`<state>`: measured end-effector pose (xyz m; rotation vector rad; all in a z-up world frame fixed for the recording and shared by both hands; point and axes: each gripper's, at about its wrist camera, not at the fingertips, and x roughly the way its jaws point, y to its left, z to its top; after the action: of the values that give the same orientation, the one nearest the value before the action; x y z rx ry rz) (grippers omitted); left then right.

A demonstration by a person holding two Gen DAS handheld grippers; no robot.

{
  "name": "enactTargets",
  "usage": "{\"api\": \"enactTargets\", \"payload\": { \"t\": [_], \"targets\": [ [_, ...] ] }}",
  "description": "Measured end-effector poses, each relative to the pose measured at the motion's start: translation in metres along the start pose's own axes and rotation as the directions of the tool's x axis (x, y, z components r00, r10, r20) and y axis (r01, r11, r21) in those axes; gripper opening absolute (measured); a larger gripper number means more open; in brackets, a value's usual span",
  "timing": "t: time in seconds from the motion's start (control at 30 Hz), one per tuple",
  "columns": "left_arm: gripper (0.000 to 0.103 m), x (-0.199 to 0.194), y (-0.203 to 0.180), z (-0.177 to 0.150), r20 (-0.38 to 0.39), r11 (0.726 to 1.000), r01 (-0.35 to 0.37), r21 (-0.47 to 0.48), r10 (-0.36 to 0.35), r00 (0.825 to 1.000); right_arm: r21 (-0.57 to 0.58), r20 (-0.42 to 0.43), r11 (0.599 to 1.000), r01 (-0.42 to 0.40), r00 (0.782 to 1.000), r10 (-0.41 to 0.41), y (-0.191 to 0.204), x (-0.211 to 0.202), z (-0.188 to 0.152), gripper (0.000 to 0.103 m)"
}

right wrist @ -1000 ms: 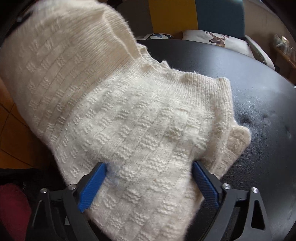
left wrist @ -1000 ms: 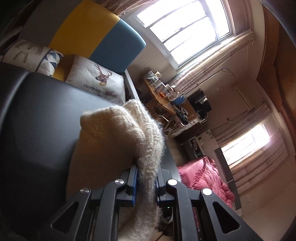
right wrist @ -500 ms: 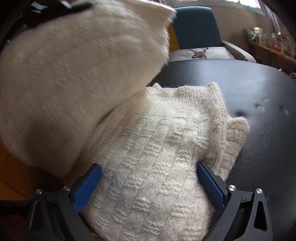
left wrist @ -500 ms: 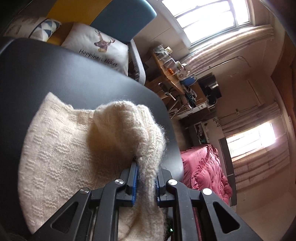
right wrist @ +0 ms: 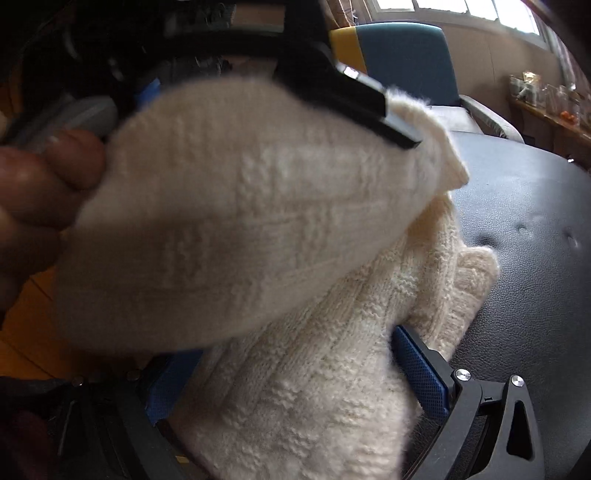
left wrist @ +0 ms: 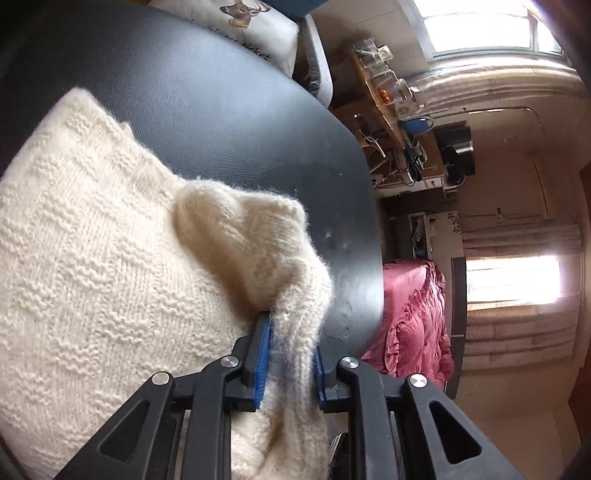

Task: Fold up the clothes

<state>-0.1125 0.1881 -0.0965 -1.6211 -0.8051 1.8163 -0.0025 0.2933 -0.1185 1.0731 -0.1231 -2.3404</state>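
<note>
A cream knitted sweater [left wrist: 92, 258] lies on a black padded surface [left wrist: 221, 110]. My left gripper [left wrist: 290, 363] is shut on a ribbed edge of the sweater and carries that part over the flat part. In the right wrist view the sweater [right wrist: 314, 387] lies between the wide-open blue pads of my right gripper [right wrist: 295, 373], which rests low over it. The lifted fold [right wrist: 240, 206] hangs blurred in front, held by the left gripper [right wrist: 351, 92], with the person's fingers [right wrist: 44, 177] at the left.
A deer-print cushion [left wrist: 258, 29] and a blue and yellow chair [right wrist: 399, 59] stand beyond the black surface [right wrist: 535, 221]. A cluttered wooden shelf [left wrist: 388, 92] and a pink quilt [left wrist: 413, 317] are to the right. Orange floor [right wrist: 29, 325] shows at the left.
My left gripper has swung the held sweater edge over and down toward the flat part, across the right gripper's view. The right gripper has stayed open in place.
</note>
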Motion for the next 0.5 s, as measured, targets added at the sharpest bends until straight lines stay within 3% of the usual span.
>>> {"api": "enactTargets", "payload": {
  "t": [0.1,0.2,0.3,0.37,0.43,0.5],
  "targets": [
    [0.021,-0.020,-0.016,-0.009,-0.017,0.996,0.085,0.017,-0.084,0.996,0.032,0.025,0.999,-0.023,0.999,0.022,-0.005,-0.021,-0.005,0.103],
    [0.021,-0.046,-0.037,-0.017,-0.022,0.980,0.190,0.065,-0.189,0.982,0.078,0.024,0.997,-0.024,0.999,0.022,-0.013,-0.039,-0.015,0.103],
    [0.023,-0.085,-0.047,-0.024,0.035,0.957,0.241,0.161,-0.249,0.968,0.118,0.003,0.993,-0.006,1.000,0.006,-0.019,-0.051,-0.029,0.103],
    [0.024,-0.111,-0.036,-0.028,0.115,0.959,0.184,0.217,-0.213,0.970,0.148,0.006,0.989,0.003,1.000,-0.004,-0.020,-0.060,-0.038,0.103],
    [0.027,-0.129,-0.017,-0.034,0.228,0.965,0.014,0.263,-0.076,0.971,0.167,0.024,0.986,0.006,1.000,-0.010,-0.017,-0.074,-0.044,0.103],
    [0.027,-0.133,0.013,-0.044,0.288,0.941,-0.185,0.283,0.100,0.952,0.170,0.050,0.985,-0.007,0.999,-0.001,-0.007,-0.087,-0.041,0.103]
  ]
}}
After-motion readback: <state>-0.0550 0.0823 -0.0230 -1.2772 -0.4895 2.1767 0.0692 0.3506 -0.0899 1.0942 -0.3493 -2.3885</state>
